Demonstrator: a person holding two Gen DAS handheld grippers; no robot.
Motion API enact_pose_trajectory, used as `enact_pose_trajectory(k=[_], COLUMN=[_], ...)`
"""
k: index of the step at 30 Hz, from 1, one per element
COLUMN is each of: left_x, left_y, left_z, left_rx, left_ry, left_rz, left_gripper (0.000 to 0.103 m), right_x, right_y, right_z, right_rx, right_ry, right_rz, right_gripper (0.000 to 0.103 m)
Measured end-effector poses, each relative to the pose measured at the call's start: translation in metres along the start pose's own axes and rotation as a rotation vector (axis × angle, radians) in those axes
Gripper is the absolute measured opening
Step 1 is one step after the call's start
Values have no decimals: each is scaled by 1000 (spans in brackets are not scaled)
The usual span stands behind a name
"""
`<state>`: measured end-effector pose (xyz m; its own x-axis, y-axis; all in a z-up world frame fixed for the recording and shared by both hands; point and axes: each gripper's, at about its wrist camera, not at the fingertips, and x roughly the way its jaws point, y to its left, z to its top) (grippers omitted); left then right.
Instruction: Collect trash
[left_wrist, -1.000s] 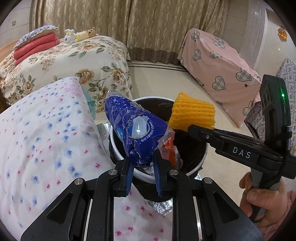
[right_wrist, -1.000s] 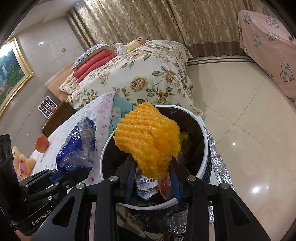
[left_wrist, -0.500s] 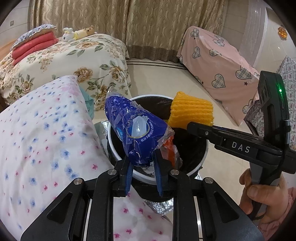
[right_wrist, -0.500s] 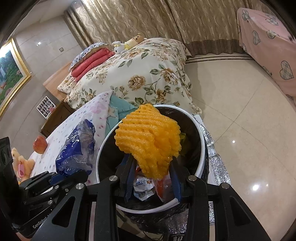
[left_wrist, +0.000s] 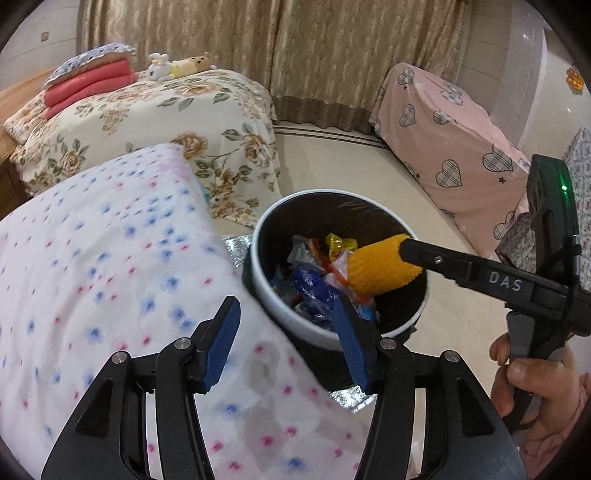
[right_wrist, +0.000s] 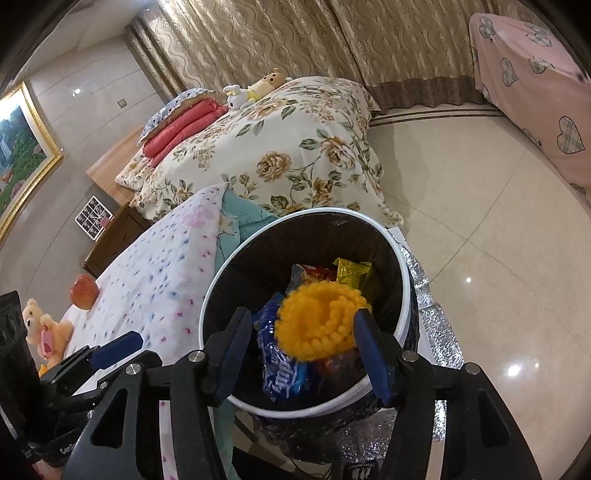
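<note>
A bedroom is seen: tiled floor, patterned curtains, a floral-covered bed (right_wrist: 280, 155) behind, and a dotted quilt (left_wrist: 96, 266) spread close under the left tool. A white-rimmed bin (right_wrist: 405, 295) lined with a black bag stands just ahead of both grippers, beside the quilt's edge. The left gripper (left_wrist: 286, 341) is held with its jaws apart and nothing between them; the jaws have just been opening, and the blue wrapper (left_wrist: 314, 290) is now seen lying inside the bin, just beyond the right-hand blue pad. The right gripper (right_wrist: 308, 349) is likewise parted, its jaws having just been opening; the yellow foam net (right_wrist: 319, 319) is seen between the pads over the bin's mouth, blurred, and it appears released rather than pinched, though contact with the right-hand pad cannot be excluded. The person's right hand (left_wrist: 532, 373) is seen on the tool's grip. Other wrappers, red and gold, are already lodged in the bin ahead of the fingers. Progress is judged late: two more items are delivered or nearly so. Off to the left of the right tool, a red apple (right_wrist: 84, 291) and a plush toy (right_wrist: 44, 326) rest on the quilt; whether either counts as trash cannot be told, and no loose wrappers are visible on the quilt.
</note>
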<state>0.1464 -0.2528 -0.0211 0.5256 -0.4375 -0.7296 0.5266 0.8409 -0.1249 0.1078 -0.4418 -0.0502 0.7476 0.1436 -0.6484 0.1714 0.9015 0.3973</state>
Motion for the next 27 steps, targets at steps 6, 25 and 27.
enact_pose_trajectory(k=[6,25,27], left_x=[-12,-63,-71], left_y=[13,50,55], left_z=[-11,-53,-58], left_rx=[-42,-183,-199], left_ry=[-7,-77,-95], left_rz=[12,60,67], left_gripper=[54,61,62], right_x=[-11,-26,-27], right_y=[10,58,65], right_z=[-4,-39,-44], right_rx=[1,-26,-40], right_ry=[-28,-89,-96], right_rz=[17,83,85], right_gripper=[72,89,89])
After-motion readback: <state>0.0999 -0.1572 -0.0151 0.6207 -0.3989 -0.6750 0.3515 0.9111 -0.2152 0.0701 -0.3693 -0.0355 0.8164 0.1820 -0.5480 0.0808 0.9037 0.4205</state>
